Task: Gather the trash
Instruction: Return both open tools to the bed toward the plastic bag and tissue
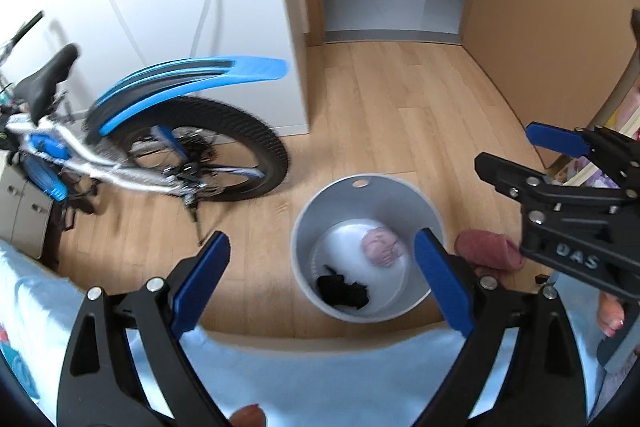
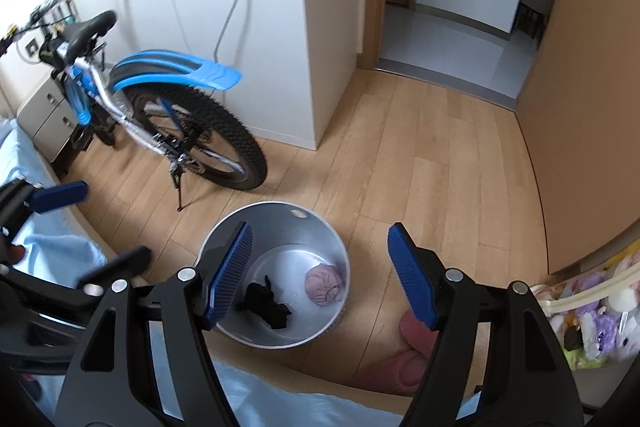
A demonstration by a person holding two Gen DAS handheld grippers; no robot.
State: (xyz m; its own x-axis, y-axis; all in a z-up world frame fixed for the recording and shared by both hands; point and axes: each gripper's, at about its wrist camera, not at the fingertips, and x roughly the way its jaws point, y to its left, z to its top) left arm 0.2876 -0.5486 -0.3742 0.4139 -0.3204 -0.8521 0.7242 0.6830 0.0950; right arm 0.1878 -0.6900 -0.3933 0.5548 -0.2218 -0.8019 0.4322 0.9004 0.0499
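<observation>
Both grippers, left gripper and right gripper, gape empty over bin; next grab probably pink slipper, approach low.

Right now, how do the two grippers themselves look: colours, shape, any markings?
Both are alike. The left gripper has a black plastic frame with triangular cut-outs, silver round bolts at the pivots, and two flat blue fingers. The right gripper is built the same, and its blue pads are ribbed. Seen from the left wrist view, its black body carries raised letters, apparently "DAS". No cables or sleeves show.
</observation>
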